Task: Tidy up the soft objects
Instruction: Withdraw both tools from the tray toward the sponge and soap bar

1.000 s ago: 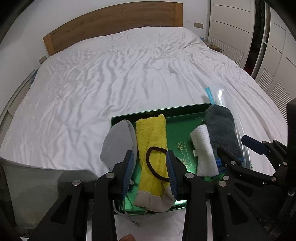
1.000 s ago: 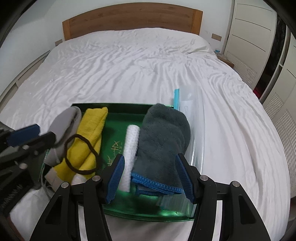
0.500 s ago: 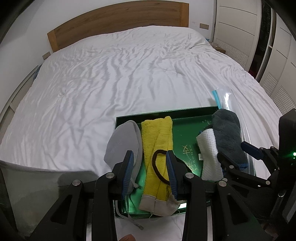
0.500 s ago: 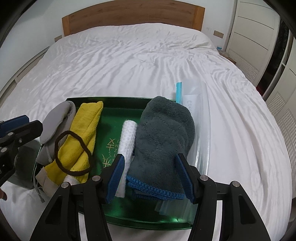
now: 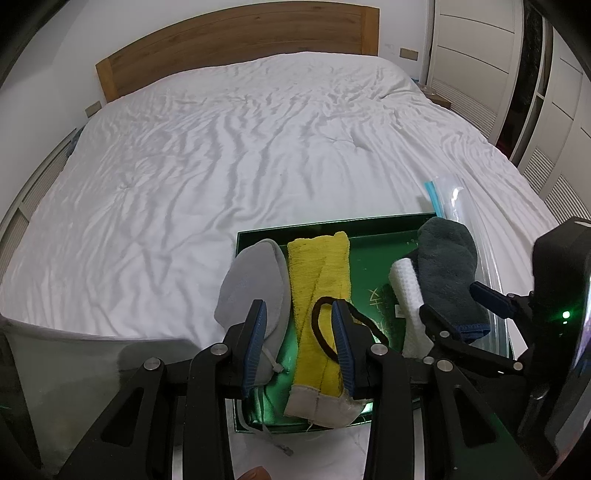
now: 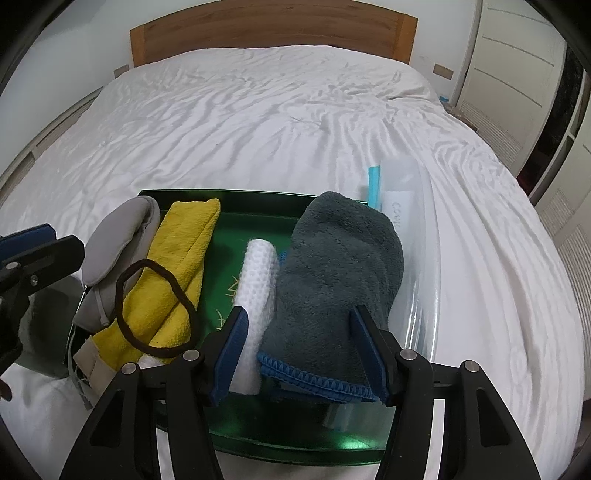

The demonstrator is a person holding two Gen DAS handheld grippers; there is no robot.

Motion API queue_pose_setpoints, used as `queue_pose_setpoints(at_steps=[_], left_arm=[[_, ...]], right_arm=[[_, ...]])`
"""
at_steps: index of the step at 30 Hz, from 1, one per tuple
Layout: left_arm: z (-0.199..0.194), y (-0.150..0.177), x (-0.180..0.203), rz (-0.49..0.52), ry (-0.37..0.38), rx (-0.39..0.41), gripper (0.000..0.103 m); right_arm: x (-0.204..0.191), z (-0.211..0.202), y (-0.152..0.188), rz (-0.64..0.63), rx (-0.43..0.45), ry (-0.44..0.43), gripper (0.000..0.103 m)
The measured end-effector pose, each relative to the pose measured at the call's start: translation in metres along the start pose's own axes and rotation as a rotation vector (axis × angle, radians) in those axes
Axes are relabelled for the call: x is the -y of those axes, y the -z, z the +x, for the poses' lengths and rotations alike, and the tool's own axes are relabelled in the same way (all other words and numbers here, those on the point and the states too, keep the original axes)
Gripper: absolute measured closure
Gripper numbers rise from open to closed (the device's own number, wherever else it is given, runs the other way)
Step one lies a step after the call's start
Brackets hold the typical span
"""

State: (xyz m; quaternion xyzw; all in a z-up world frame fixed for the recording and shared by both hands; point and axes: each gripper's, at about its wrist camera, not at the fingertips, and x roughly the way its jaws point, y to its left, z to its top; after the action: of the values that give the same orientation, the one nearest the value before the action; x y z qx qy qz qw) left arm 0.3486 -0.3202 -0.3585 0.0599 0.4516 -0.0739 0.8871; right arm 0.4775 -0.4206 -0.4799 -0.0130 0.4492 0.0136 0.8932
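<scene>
Soft cloths fill a green tray at the near edge of a white bed, and both claws hang over it with their jaws parted and nothing clamped. The right gripper stands fairly wide, straddling the near end of a dark grey plush cloth with a blue stitched hem; whether its blue pads touch the cloth cannot be told. Just left of that cloth lies a rolled white waffle-weave cloth, its near end by the left pad. The left gripper is only partly open, its pads above the near end of a folded yellow towel; a dark brown hair band lies as a loop on the towel, passing by the right pad. Left of the towel a grey sleep mask rests over the tray's left wall, its cord trailing toward the near edge. At the tray's right side, partly under the grey cloth, sits a clear zip bag with a light blue strip. Beyond the bed stand a wooden headboard and, at far right, white wardrobe doors.
</scene>
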Motion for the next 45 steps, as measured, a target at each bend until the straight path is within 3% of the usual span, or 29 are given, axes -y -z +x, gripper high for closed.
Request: queue_pose_setpoints(at_steps=[14,28,36,45], left_arm=[[-0.018,0.007,-0.004,0.006,0.021,0.014,0.072],[-0.084,0.043,0.002,-0.020,0.132,0.048,0.072],[-0.126,0.106,-0.044,-0.002,0.144,0.003,0.071],[-0.159,0.216,-0.152,0.057,0.023,-0.146,0.071]], right_arm=[[-0.014,-0.005,-0.002,-0.023,0.007,0.004,0.040],[-0.017,-0.083,0.023,-0.036,0.062,0.033,0.040],[-0.041,-0.148,0.065,-0.048,0.057,0.002,0.040],[-0.103,-0.222,0.122,-0.022,0.007,-0.104,0.040]])
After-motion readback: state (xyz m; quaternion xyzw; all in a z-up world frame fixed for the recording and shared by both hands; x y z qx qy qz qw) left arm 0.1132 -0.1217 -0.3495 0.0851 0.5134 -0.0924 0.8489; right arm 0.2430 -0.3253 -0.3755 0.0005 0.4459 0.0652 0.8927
